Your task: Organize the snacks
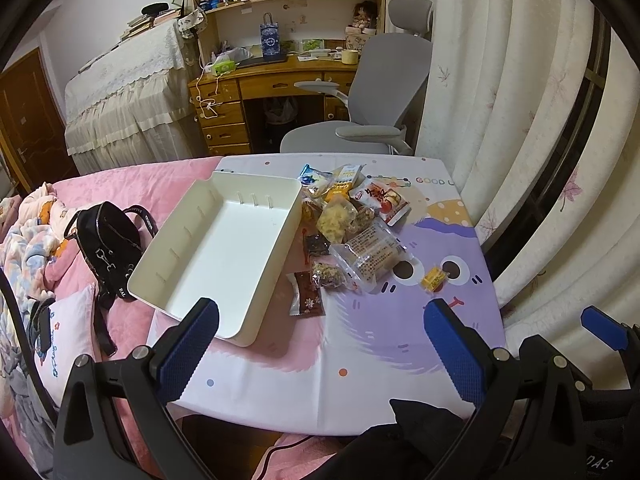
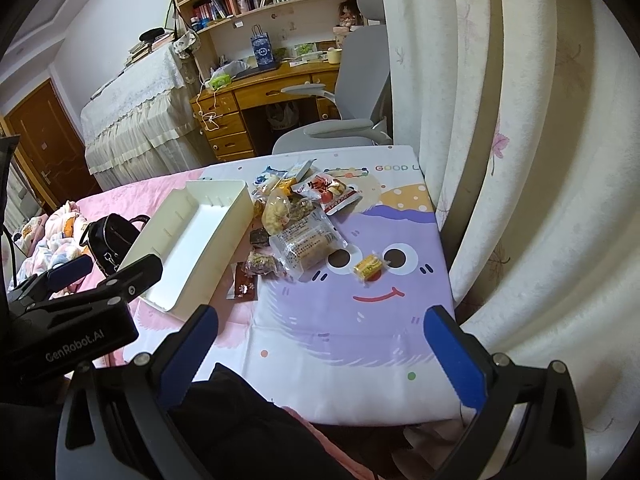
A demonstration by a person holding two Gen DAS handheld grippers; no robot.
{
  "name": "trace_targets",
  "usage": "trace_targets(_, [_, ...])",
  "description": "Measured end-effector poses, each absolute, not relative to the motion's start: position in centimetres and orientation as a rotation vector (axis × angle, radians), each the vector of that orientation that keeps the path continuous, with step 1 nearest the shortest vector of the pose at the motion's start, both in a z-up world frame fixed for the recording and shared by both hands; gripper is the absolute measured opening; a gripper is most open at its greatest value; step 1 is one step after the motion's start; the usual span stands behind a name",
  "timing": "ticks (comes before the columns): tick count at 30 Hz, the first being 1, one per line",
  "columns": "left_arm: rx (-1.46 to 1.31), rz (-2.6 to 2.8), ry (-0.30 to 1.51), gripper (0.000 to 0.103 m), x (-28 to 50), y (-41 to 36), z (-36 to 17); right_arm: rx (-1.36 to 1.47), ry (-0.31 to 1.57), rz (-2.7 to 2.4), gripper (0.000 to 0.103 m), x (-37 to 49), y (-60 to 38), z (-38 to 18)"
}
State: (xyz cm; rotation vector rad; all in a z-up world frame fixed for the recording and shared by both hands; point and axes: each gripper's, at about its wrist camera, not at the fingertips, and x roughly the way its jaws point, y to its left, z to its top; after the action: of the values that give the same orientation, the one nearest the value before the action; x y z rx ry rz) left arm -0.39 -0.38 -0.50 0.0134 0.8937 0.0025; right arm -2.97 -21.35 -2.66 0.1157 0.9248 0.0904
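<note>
Two views were recorded. Left wrist: the left gripper (image 1: 320,356), jaws apart and empty, hung short of the white tray (image 1: 224,248); the snack pile (image 1: 348,232) lay just beside its right wall. Right wrist: the right gripper (image 2: 320,356), likewise spread, faced a lone yellow packet (image 2: 369,267). Slick, overlapping wrappers risked slipping or double pickup.

Left gripper (image 1: 320,344): held wide apart above the near edge of the cartoon mat (image 1: 400,344), nothing between the blue pads.
Tray (image 1: 192,284): white, empty, laid on the mat's left part.
Snacks (image 1: 352,232): piled just right of the tray.
Yellow packet (image 1: 434,278): set apart, right.
</note>
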Motion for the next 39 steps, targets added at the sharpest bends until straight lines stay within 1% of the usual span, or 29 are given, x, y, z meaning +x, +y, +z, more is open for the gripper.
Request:
trace_targets(32, [-0.023, 0.009, 0.902, 0.102, -2.2, 0.0, -0.4, 0.127, 0.931, 0.12, 0.102, -4.7, -20.3, -2.7])
trace_targets(39, [-0.049, -0.007, 0.95, 0.102, -1.6, 0.9, -1.2, 0.16, 0.949, 0.115, 0.102, -4.7, -20.5, -3.0])
